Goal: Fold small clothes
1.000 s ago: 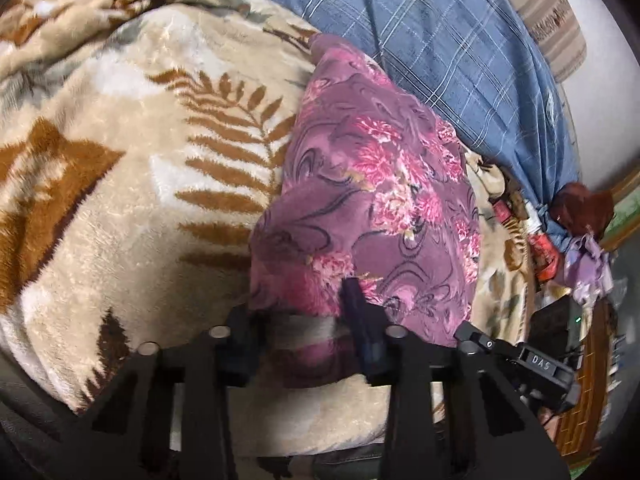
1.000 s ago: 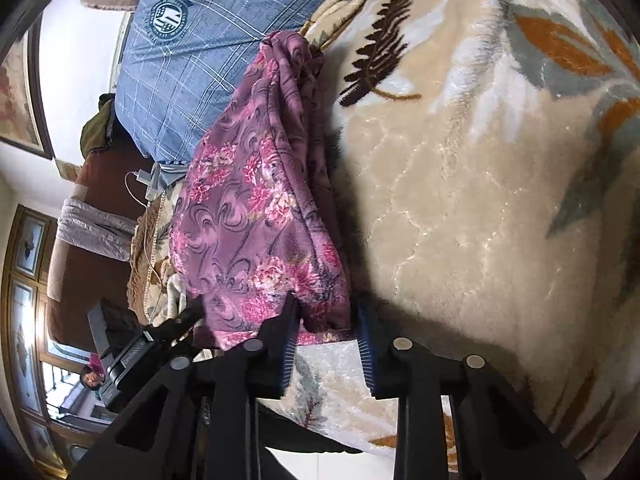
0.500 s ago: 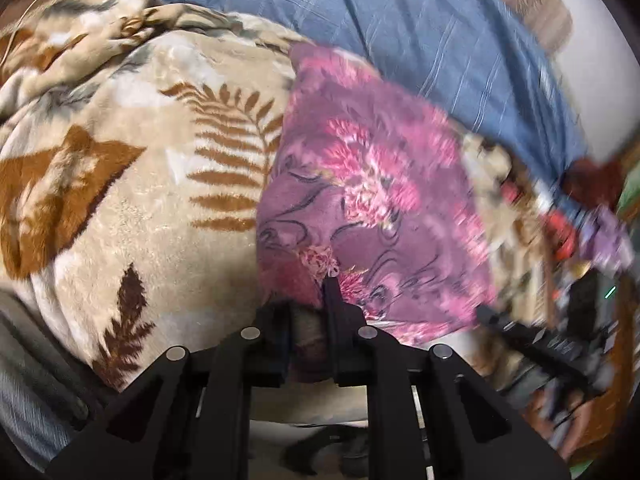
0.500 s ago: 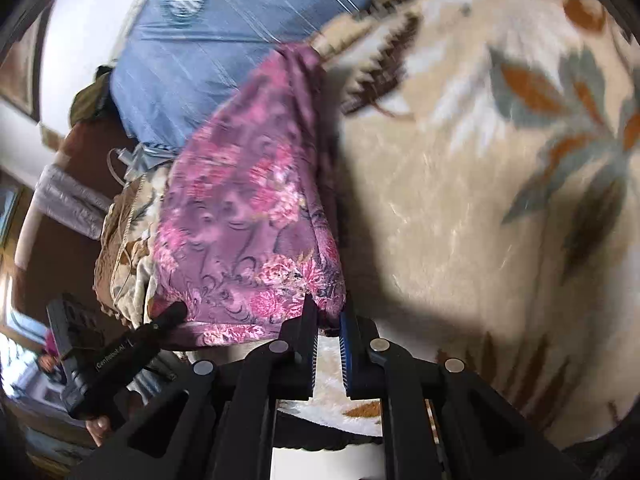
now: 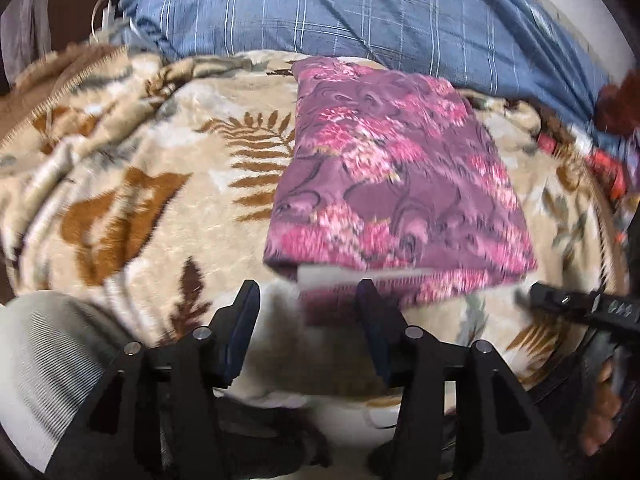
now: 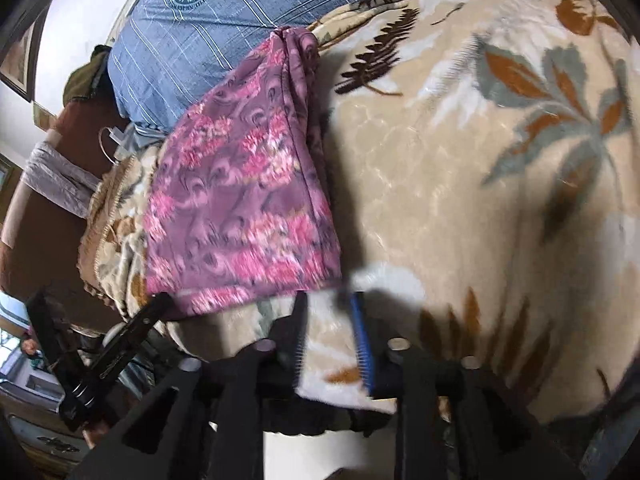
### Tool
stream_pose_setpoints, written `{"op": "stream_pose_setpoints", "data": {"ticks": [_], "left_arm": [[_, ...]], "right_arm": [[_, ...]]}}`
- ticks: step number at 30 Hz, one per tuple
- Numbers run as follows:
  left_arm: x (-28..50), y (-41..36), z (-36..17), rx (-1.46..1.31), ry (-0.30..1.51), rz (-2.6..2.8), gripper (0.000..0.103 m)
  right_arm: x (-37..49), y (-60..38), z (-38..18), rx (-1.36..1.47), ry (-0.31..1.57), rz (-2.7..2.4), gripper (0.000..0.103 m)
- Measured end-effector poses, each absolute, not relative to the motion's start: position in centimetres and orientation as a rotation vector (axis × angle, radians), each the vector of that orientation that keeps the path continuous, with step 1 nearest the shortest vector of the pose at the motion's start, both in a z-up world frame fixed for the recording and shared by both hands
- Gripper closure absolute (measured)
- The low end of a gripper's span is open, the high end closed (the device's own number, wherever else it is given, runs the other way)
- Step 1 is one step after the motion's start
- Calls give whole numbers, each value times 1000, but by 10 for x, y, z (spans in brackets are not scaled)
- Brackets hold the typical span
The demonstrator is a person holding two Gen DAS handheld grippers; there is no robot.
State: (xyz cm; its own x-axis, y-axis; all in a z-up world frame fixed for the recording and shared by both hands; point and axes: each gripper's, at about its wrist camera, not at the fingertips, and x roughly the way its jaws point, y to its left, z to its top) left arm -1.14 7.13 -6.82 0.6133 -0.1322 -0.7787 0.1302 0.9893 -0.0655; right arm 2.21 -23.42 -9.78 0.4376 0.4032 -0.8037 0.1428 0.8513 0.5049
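A purple garment with pink flowers (image 5: 396,184) lies folded flat on a beige leaf-patterned blanket (image 5: 168,184). In the left wrist view my left gripper (image 5: 308,300) is open, its fingers straddling the garment's near edge without holding it. In the right wrist view the same garment (image 6: 244,200) lies left of centre, and my right gripper (image 6: 330,304) is open just below its near right corner, holding nothing. The right gripper also shows at the right edge of the left wrist view (image 5: 580,308).
A blue plaid shirt (image 5: 360,12) lies behind the garment and shows in the right wrist view (image 6: 224,8) too. Red and dark items (image 5: 608,160) sit at the blanket's right edge. A grey-sleeved arm (image 5: 48,360) is at lower left. Brown furniture (image 6: 36,208) stands beyond the blanket.
Both grippers were shut on the garment's near edge half a second ago; they have opened and let it go. The garment now lies flat and both views have pulled back slightly.
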Motion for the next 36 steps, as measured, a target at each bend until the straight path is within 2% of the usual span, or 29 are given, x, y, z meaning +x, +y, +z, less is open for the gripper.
{"op": "stream_pose_setpoints", "data": {"ticks": [3, 8, 12, 19, 29, 36], "left_arm": [[-32, 65, -58, 122, 827, -85, 53], [-52, 62, -38, 176, 703, -50, 52], [-51, 63, -17, 143, 659, -40, 44], [-57, 62, 18, 100, 687, -55, 42], [-77, 62, 63, 81, 713, -85, 38], [-90, 71, 85, 28, 695, -104, 35]], "right_arm": [[7, -238, -93, 556, 1122, 177, 64], [-10, -239, -82, 543, 1113, 172, 63], [-14, -234, -64, 518, 1081, 167, 63], [-22, -225, -4, 470, 986, 159, 47], [-41, -203, 60, 324, 915, 95, 38], [-54, -193, 82, 250, 875, 74, 34]]}}
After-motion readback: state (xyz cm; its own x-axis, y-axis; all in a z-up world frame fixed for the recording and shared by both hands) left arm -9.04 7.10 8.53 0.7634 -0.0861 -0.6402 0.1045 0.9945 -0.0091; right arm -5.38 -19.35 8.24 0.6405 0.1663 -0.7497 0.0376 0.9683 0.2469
